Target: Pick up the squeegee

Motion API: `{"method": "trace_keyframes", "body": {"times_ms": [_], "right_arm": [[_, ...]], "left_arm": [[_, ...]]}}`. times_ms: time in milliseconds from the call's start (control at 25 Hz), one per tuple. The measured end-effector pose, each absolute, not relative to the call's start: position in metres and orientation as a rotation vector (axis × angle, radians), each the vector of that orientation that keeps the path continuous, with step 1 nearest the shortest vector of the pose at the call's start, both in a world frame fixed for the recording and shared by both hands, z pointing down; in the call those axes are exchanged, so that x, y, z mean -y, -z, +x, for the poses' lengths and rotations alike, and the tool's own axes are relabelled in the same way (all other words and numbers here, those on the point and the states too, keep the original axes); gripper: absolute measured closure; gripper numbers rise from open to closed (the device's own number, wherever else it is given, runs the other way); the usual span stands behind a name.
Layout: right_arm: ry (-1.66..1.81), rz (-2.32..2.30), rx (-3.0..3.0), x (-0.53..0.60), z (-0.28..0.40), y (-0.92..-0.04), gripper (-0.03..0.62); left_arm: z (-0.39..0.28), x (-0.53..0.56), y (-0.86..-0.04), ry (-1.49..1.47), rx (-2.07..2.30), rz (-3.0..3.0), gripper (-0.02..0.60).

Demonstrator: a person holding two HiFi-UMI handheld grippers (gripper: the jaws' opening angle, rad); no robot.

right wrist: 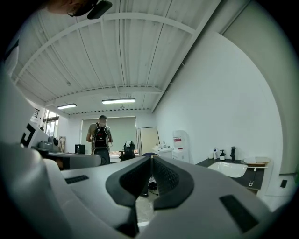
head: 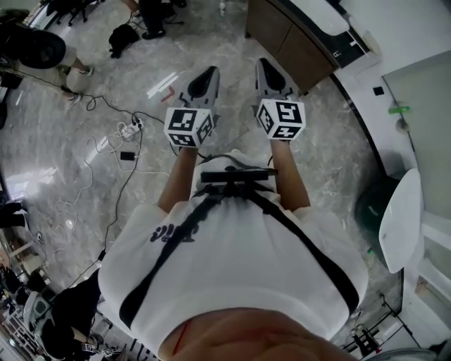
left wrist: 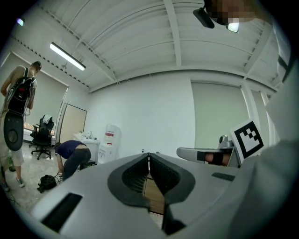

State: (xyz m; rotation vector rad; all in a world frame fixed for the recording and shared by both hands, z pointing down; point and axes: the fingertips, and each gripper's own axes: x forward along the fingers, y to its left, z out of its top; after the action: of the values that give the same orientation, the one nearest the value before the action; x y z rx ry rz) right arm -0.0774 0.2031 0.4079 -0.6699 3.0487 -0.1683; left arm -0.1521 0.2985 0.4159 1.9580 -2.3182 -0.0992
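Note:
No squeegee shows clearly in any view. A small green-handled item (head: 398, 109) hangs on the pale panel at the right; it is too small to identify. My left gripper (head: 210, 71) and right gripper (head: 263, 63) are held side by side in front of the person's chest, pointing level over the marble floor. In the left gripper view the left gripper (left wrist: 148, 154) has its jaws meeting at the tips, with nothing between them. The right gripper (right wrist: 152, 158) is likewise shut and empty in its own view.
A dark counter with a white sink (head: 318, 15) runs along the far right wall (right wrist: 227, 169), with a water dispenser (right wrist: 179, 145) beside it. Cables and a power strip (head: 128, 131) lie on the floor at left. A person with a backpack (right wrist: 99, 138) stands ahead; another (left wrist: 72, 154) bends over.

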Motion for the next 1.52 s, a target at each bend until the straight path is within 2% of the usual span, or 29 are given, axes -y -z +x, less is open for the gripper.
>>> {"method": "trace_keyframes", "body": {"times_ms": [440, 920, 1080, 1520], "right_arm": [[0.275, -0.657, -3.137, -0.121, -0.154, -0.46, 0.586], [0.235, -1.176, -2.969, 0.058, -0.197, -0.443, 0.586], [0.227, -1.359, -2.891, 0.106, -0.175, -0.441, 0.586], [0.31, -1.713, -2.653, 0.231, -0.048, -0.47, 0.586]], "left_arm": [[-0.22, -0.189, -0.452, 0.056, 2.22, 1.949, 0.568], [-0.285, 0.03, -0.436, 0.032, 1.83, 2.336, 0.568], [-0.271, 0.091, -0.439, 0.012, 1.678, 2.426, 0.568], [-0.147, 0.237, -0.466, -0.039, 1.338, 2.596, 0.568]]}}
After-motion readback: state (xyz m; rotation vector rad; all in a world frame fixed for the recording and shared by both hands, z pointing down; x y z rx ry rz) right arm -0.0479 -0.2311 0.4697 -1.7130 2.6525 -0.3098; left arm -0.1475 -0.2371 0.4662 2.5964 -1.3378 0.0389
